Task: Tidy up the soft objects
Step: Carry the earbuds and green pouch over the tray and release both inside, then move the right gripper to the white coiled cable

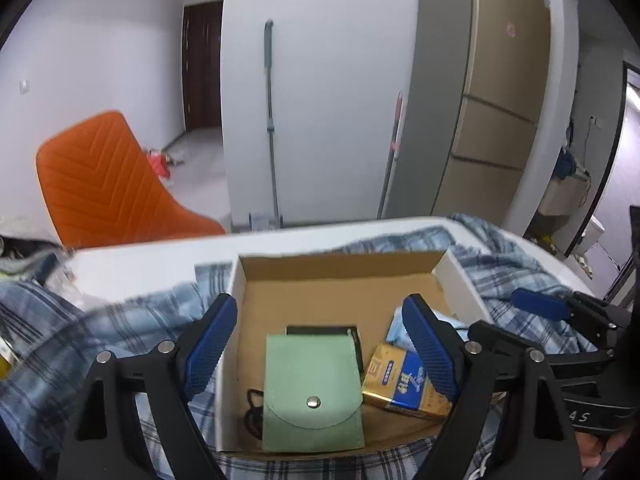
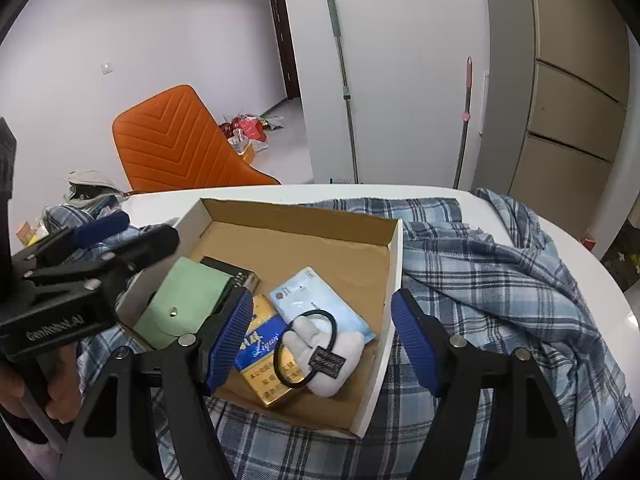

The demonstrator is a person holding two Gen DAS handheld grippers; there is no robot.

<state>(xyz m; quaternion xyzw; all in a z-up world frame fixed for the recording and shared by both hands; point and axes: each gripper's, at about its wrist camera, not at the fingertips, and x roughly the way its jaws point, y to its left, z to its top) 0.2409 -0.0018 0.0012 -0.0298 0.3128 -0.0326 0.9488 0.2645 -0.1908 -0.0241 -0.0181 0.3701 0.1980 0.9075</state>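
Observation:
An open cardboard box (image 2: 394, 264) sits on a blue plaid cloth (image 2: 480, 280) on a white table. In it lie a green snap pouch (image 2: 180, 300), a black case (image 2: 230, 272), a gold and blue carton (image 2: 260, 348), a light blue packet (image 2: 308, 296) and a white plush with a black hair tie (image 2: 320, 344). My right gripper (image 2: 320, 340) is open and empty over the box's near right part. My left gripper (image 1: 320, 344) is open and empty above the pouch (image 1: 312, 384); the box (image 1: 456, 280) and carton (image 1: 404, 384) also show there.
An orange chair (image 2: 176, 140) stands behind the table. Two mop handles (image 2: 344, 80) lean on the white wall. Crumpled clothes and small items (image 2: 80, 196) lie at the table's far left. A tan cabinet (image 2: 572, 100) stands at the right.

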